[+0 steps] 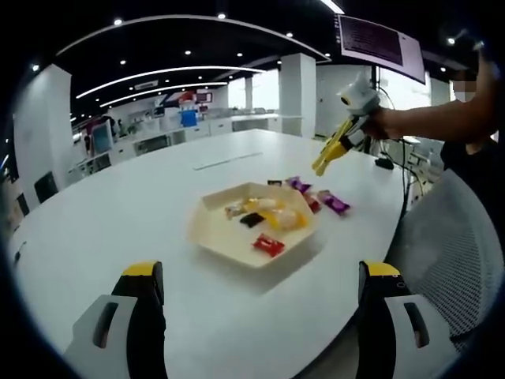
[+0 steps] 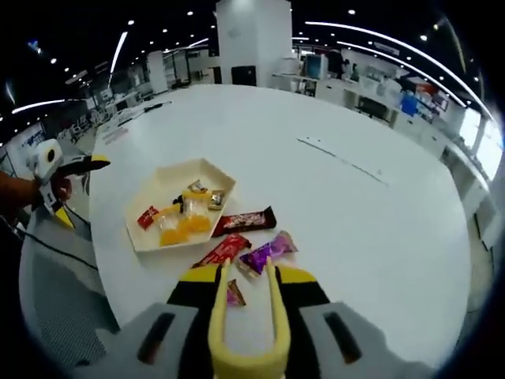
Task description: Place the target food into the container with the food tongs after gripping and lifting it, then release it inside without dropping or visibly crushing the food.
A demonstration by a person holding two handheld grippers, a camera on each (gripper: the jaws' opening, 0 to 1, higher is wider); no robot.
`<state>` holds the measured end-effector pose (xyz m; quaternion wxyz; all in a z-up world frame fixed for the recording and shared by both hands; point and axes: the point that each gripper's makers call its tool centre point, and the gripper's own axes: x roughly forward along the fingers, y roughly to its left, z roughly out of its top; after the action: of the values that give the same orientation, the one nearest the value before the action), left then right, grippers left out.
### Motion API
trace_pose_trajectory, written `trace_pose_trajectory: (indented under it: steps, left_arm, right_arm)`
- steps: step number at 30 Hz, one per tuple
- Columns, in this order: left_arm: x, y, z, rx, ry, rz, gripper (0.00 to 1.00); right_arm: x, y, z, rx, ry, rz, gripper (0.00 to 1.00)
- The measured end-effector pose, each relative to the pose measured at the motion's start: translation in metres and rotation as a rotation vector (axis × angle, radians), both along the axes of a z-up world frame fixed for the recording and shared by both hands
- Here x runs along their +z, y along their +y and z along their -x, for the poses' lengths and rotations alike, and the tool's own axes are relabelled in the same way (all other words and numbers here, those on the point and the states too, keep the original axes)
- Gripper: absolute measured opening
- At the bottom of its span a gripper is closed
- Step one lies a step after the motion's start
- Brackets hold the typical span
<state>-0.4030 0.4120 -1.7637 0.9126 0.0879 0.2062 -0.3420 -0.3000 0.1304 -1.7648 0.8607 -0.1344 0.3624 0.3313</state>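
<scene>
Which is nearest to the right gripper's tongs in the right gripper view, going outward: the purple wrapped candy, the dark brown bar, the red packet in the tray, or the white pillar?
1. Purple wrapped candy, just beyond the tongs tips.
2. Dark brown bar, on the table beside the tray.
3. Red packet, at the tray's left end.
4. White pillar, far across the room.

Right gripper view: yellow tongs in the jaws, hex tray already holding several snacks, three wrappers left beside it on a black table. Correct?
Not quite: the table is white, not black, as the right gripper view shows. The rest holds: the yellow tongs sit in the right gripper, the tray holds several snacks, and wrappers lie beside it.
</scene>
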Motion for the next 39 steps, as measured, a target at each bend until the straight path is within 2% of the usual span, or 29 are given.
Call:
trace_pose_trajectory:
  steps: [8, 11, 21, 24, 28, 32, 34, 35, 36, 39]
  left_arm:
    - [0.0, 0.004, -0.002, 0.024, 0.004, 0.006, 0.99]
    - [0.0, 0.004, -0.003, 0.024, 0.009, 0.006, 0.99]
    - [-0.003, 0.004, -0.002, 0.02, 0.013, -0.005, 0.99]
    - [-0.003, 0.002, -0.001, 0.012, 0.012, -0.01, 0.99]
    - [-0.002, 0.004, -0.001, 0.021, 0.008, -0.006, 0.99]
    - [-0.001, 0.004, -0.002, 0.024, 0.006, -0.008, 0.99]
    - [-0.001, 0.004, -0.001, 0.022, 0.006, -0.011, 0.99]
    - [-0.001, 0.004, -0.002, 0.022, 0.005, -0.012, 0.99]
    - [-0.001, 0.004, -0.002, 0.022, 0.004, -0.011, 0.99]
    - [-0.001, 0.004, -0.002, 0.024, 0.004, -0.011, 0.99]
  right_arm:
    - [-0.014, -0.01, -0.023, -0.128, 0.076, -0.023, 0.25]
    - [-0.018, -0.009, -0.031, -0.198, 0.117, -0.066, 0.25]
    - [-0.028, 0.005, -0.041, -0.236, 0.138, -0.042, 0.25]
    - [-0.033, 0.006, -0.042, -0.243, 0.127, -0.004, 0.25]
    - [-0.038, 0.006, -0.04, -0.207, 0.105, 0.061, 0.25]
    - [-0.037, 0.0, -0.038, -0.122, 0.076, 0.141, 0.25]
    - [-0.039, -0.002, -0.031, -0.014, 0.096, 0.177, 0.25]
    - [-0.039, -0.006, -0.031, -0.01, 0.099, 0.196, 0.25]
    - [-0.038, -0.007, -0.03, 0.023, 0.092, 0.197, 0.25]
    - [-0.037, -0.011, -0.032, 0.024, 0.102, 0.189, 0.25]
